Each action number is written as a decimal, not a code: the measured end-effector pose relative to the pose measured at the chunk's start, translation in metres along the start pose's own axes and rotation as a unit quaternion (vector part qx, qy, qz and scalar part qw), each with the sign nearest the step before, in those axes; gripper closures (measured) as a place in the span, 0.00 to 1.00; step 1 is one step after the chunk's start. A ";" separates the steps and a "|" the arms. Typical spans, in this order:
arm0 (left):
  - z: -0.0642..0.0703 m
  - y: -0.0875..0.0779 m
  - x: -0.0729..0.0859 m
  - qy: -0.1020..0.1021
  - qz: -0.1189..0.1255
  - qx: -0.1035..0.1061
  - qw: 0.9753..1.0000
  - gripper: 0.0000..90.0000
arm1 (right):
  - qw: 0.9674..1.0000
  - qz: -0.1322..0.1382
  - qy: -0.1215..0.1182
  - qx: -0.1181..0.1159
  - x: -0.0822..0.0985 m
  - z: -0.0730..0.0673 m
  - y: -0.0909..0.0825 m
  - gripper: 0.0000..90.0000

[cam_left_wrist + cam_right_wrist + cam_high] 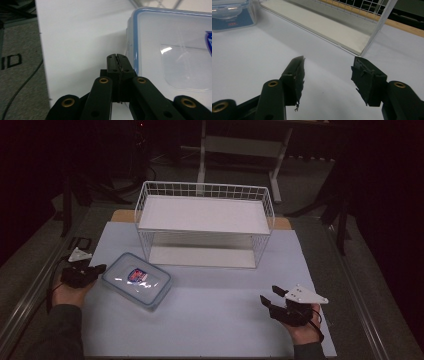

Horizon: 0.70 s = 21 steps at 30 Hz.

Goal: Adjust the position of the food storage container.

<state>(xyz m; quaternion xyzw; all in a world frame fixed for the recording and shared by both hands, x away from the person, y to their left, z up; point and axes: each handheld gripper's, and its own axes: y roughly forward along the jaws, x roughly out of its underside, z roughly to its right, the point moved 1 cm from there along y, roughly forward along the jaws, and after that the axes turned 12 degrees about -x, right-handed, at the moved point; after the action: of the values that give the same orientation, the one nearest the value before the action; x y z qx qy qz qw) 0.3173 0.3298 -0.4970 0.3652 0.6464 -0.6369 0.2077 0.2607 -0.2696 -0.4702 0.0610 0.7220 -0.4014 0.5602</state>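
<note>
- Surface: a pale sheet (210, 315) covers the table; a strip of bare wood (283, 223) shows at its far edge, and a metal rail runs along each long side.
- Room: dark surroundings, with a grey floor and the legs of a white frame (240, 150) behind the table.
- White wire rack (205, 222): stands at the far middle of the sheet, with an upper shelf ringed by wire mesh and a lower board beneath it. In the right gripper view its lower board and a corner post lie ahead of the jaws.
- Clear lidded box (137, 280): a flat plastic container with a blue seal around the lid and a printed badge showing through it. It lies on the left part of the sheet, in front of the rack's left corner, turned at an angle to the table edge.
- Left gripper (100, 268): held low at the left edge of the sheet, pointing towards the box. Its jaws are pressed together with nothing between them; in the left gripper view the tips (117, 60) sit just beside the box's near rim.
- Right gripper (270, 296): held in the right hand (302, 327) near the front right of the sheet, well apart from the box and short of the rack. Its jaws stand apart and empty above the bare sheet.
</note>
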 end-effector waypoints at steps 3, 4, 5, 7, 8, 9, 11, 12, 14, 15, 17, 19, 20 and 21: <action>0.010 -0.006 0.006 0.005 0.007 0.012 1.000 1.00 | 1.000 0.001 -0.001 0.000 0.000 0.000 0.000 0.48; 0.014 -0.008 0.007 0.007 0.009 0.014 1.000 1.00 | 1.000 0.001 -0.001 0.000 0.000 0.000 0.000 0.48; 0.017 -0.010 0.008 0.012 0.008 0.018 1.000 1.00 | 1.000 0.001 0.001 0.000 0.000 0.000 0.000 0.48; 0.026 -0.013 0.010 0.018 0.013 0.023 0.999 1.00 | 1.000 0.000 0.001 0.000 0.000 0.000 0.001 0.48; 0.030 -0.014 0.011 0.020 0.015 0.025 0.999 1.00 | 1.000 0.000 0.001 -0.001 0.000 0.000 0.001 0.48; 0.035 -0.016 0.013 0.021 0.018 0.028 0.999 1.00 | 1.000 0.001 0.001 -0.001 -0.001 -0.001 0.001 0.48; 0.045 -0.018 0.015 0.022 0.022 0.039 0.999 1.00 | 1.000 0.001 -0.001 -0.002 -0.001 -0.001 0.001 0.48; 0.050 -0.019 0.017 0.021 0.025 0.045 0.998 1.00 | 1.000 0.001 -0.001 -0.003 -0.001 -0.001 0.001 0.48; 0.060 -0.020 0.019 0.018 0.028 0.059 0.998 1.00 | 1.000 0.000 -0.001 -0.003 -0.001 -0.001 0.002 0.48; 0.064 -0.020 0.019 0.017 0.025 0.067 0.997 1.00 | 1.000 0.000 -0.001 -0.003 -0.001 -0.001 0.002 0.48; 0.074 -0.021 0.020 0.032 0.019 0.074 0.997 1.00 | 1.000 0.001 -0.001 -0.003 -0.001 -0.001 0.001 0.48; 0.082 -0.021 0.020 0.036 0.019 0.087 0.995 1.00 | 1.000 0.002 -0.001 -0.003 -0.002 -0.001 0.001 0.48; 0.086 -0.021 0.020 0.040 0.018 0.093 0.995 1.00 | 1.000 0.002 -0.001 -0.003 -0.002 -0.001 0.001 0.48; 0.091 -0.022 0.019 0.044 0.019 0.095 0.994 1.00 | 1.000 0.002 -0.002 -0.003 -0.002 -0.001 0.001 0.48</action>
<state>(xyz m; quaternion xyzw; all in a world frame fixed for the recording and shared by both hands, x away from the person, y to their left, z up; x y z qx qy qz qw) 0.2714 0.2471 -0.5057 0.4231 0.5841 -0.6750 0.1553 0.2614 -0.2676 -0.4693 0.0600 0.7221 -0.3977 0.5629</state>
